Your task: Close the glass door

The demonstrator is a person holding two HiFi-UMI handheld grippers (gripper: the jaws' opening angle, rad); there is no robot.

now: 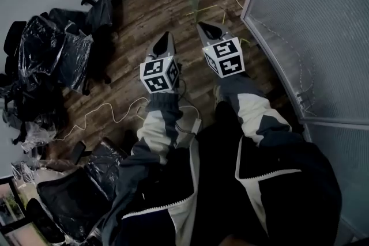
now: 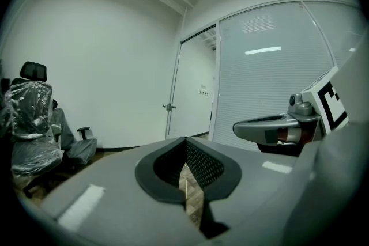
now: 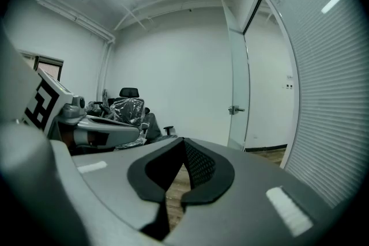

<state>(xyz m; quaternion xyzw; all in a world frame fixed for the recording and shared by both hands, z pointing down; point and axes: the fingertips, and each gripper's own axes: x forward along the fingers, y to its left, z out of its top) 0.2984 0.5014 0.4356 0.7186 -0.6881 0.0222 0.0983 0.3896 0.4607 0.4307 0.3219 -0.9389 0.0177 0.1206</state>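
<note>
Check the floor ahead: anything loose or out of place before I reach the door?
A loose cable snakes across the wooden floor underfoot, a trip risk. Plastic-wrapped chairs are heaped at the wall. The glass door stands open.

Two arms reach forward side by side, the left sleeve and right sleeve grey, white and black. The left gripper and right gripper point ahead, tilted slightly down, near each other but not touching. Both have their jaws closed together, holding nothing.
</note>
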